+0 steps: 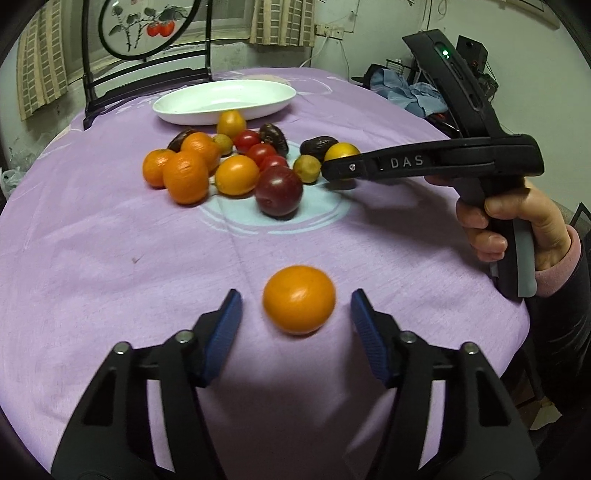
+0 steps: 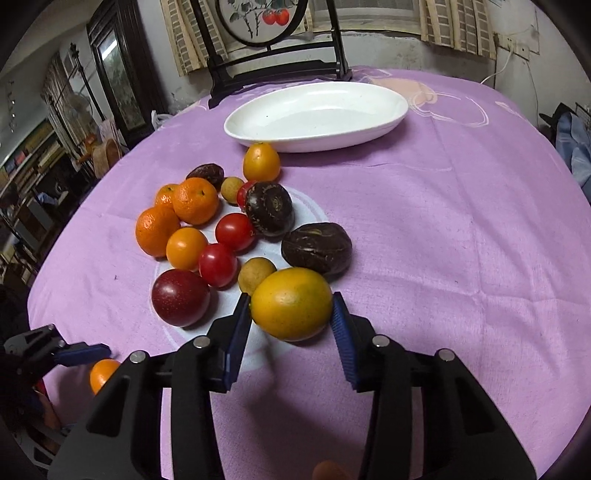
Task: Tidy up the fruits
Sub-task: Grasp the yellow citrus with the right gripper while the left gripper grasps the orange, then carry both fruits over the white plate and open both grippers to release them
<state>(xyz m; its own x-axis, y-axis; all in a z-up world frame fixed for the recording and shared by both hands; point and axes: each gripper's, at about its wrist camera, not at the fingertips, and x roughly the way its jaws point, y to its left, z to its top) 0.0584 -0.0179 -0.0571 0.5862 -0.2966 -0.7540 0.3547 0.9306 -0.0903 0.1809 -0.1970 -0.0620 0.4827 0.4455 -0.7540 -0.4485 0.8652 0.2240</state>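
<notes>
My left gripper (image 1: 296,314) is open, its blue pads on either side of a lone orange fruit (image 1: 299,300) on the purple cloth, not touching it. My right gripper (image 2: 291,314) is shut on a yellow-orange fruit (image 2: 291,303) at the near edge of the fruit pile; it also shows in the left wrist view (image 1: 341,152). The pile holds tangerines (image 2: 195,200), cherry tomatoes (image 2: 235,231), a dark red plum (image 2: 180,297), dark brown fruits (image 2: 317,248) and small tan ones (image 2: 256,274). An empty white oval dish (image 2: 316,117) sits behind the pile.
A round table under a purple cloth (image 2: 461,240) carries everything. A dark wooden stand with a painted round panel (image 2: 266,14) stands at the far edge. Clutter and cloth lie off the table to the right (image 1: 417,94).
</notes>
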